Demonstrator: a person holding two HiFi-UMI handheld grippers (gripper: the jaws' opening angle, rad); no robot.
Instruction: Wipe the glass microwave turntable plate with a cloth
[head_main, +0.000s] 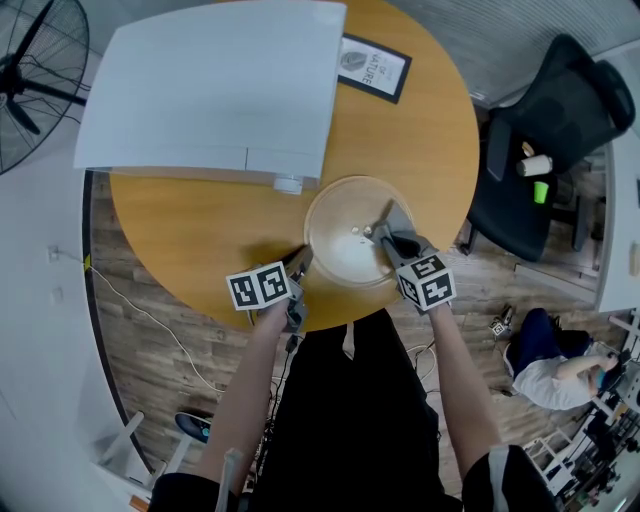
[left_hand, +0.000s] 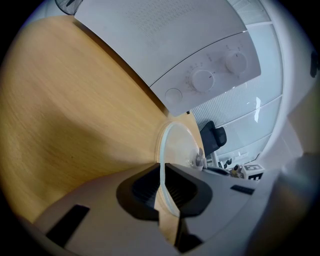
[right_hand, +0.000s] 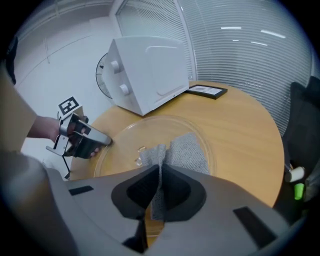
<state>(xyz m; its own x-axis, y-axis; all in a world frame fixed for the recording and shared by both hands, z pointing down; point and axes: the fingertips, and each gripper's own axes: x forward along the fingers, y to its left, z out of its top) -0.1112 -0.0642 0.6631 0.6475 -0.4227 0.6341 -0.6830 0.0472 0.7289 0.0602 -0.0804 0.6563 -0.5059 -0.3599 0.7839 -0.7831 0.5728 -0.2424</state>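
**Hard to make out**
- Glass turntable plate (head_main: 335, 240): clear, so its outline reads faintly against the wood. In the left gripper view it shows nearly edge-on (left_hand: 178, 142), and its near rim is lost between the fingers.
- Small raised hub at the plate's centre: too small to detail.
- Cloth (right_hand: 189, 150): grey. Its gathered end is swallowed by the right fingers, and only the spread part shows.
- Microwave (head_main: 215, 85): white. The head view shows its top only; its knobs appear in the gripper views.
- Fan (head_main: 35, 75): cut off at the left border.

**Edges and open room**
- Counter (head_main: 190, 230): round and wooden.
- The plate lies on the counter's near part, its near rim close to the counter edge and its far rim just beside the microwave.
- Bare wood lies open to the left of the plate and to its far right.
- A framed card (head_main: 372, 66) lies well apart, at the far side.
- An office chair (head_main: 550, 130) stands off the counter to the right.

**Plate relative to the fingers**
- Left gripper (head_main: 300, 263): at the plate's near-left rim. The fingers are clenched on that rim, and the glass edge runs up between the pads (left_hand: 161, 172).
- Right gripper (head_main: 384, 236): over the plate's right half. The fingers are clamped on a fold of cloth (right_hand: 160, 175), and the loose cloth lies spread on the glass ahead of them, right of the hub.
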